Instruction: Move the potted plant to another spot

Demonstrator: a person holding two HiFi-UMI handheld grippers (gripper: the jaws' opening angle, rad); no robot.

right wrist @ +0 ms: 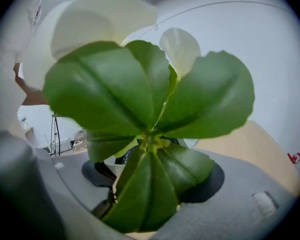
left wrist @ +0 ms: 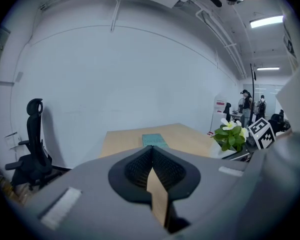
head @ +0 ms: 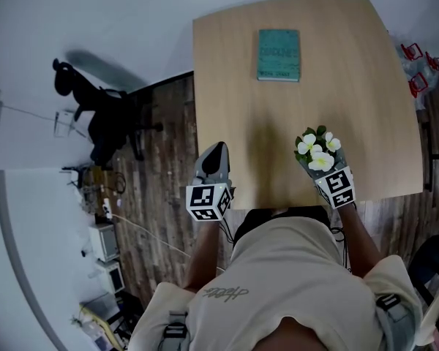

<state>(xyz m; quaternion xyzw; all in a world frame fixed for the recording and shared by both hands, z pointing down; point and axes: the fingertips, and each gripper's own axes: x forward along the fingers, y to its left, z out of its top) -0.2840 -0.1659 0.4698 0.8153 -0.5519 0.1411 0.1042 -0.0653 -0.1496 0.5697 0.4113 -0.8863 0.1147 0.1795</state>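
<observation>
At the near edge of the bench (head: pixel 234 86), toward its right corner, the potted plant (head: pixel 317 151) stands between the jaws of the right tongs (head: pixel 323 172). These tongs are closed on the plant's white pot. Green leaves and white blossoms fill most of the right gripper view, and the pot shows pale between the dark pads (right wrist: pixel 212 181). Whether the pot's base rests on the wood or hangs just above it cannot be told.

The left tongs (head: pixel 215 152) are held by the bench's near left corner, well apart from the plant. Their jaws are pressed together with nothing between them, and they point across the bench toward its far edge. A teal book (head: pixel 279 54) lies flat near the far edge, about midway along it and well apart from the plant. Beyond the bench's left edge, a black office chair (head: pixel 95 115) stands near a white wall. The floor (head: pixel 161 159) beside the bench is dark wooden planks.
</observation>
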